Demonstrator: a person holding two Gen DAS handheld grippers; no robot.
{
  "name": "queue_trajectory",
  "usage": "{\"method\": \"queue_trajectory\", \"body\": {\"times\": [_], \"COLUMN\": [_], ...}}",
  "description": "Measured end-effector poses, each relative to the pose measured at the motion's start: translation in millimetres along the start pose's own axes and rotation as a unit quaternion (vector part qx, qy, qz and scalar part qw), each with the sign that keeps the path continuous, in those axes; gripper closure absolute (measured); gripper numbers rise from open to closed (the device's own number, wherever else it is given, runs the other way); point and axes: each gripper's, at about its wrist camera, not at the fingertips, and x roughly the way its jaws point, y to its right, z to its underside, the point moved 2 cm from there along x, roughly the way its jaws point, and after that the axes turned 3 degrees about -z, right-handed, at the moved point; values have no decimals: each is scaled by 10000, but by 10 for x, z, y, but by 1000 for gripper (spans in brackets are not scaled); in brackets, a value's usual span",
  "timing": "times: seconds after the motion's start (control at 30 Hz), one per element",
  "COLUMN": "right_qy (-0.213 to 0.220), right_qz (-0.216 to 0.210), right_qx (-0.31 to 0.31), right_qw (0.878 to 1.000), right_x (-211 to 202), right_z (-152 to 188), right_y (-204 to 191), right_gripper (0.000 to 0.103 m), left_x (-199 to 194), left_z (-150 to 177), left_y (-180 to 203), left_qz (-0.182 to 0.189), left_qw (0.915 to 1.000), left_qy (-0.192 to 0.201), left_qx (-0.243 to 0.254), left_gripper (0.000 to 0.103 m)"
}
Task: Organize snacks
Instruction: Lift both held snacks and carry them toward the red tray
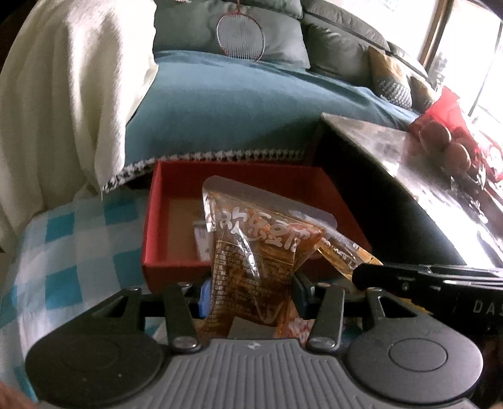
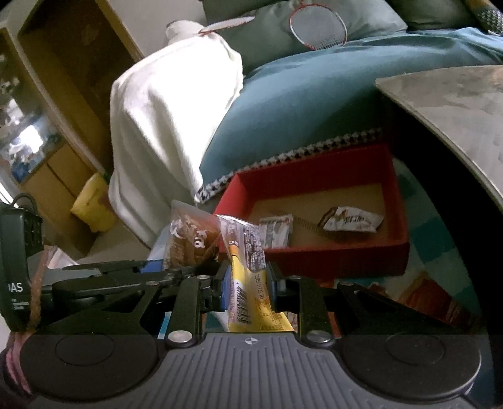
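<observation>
Grippers: two; the left gripper is clamped on an amber snack pouch with white lettering; the right gripper is clamped on a yellow snack packet with a barcode.
Held snacks: two, one per gripper, both in front of the red box and raised off the surface, side by side and close together.
Red box: one, open-topped with a brown floor, on a blue-and-white checked cloth.
Snacks in box: two small wrapped packets in the right wrist view, a pale one near the front wall and a crumpled brown-and-white one further right, apart from each other.
Table: one grey tabletop, right of the box; on it two round brown items against red wrapping, too blurred to name.
Sofa: one teal-covered seat behind the box, with a white throw on it.
Badminton rackets: two in the right wrist view, the second only an edge.
Hidden: the left view's pouch covers most of the box floor; pouch lettering cannot be read; lower ends of both held packs sit behind the gripper bodies.
</observation>
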Motion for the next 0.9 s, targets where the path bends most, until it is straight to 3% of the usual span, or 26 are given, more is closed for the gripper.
{"method": "queue_trajectory", "body": {"times": [0.63,0.9], "right_qy": [199,238], "right_qz": [92,182], "right_qx": [112,95], "right_qw": [9997,9995], "right_x": [199,364], "right_z": [-376,-541], "right_y": [190,232], "right_gripper": [73,82], "left_x": [248,555], "left_z": [-368,-507], "left_y": [168,217], "left_qz": [14,-154], "left_qw": [9996,9991], "left_qy": [206,148], "left_qx": [183,359], "left_gripper": [61,60]}}
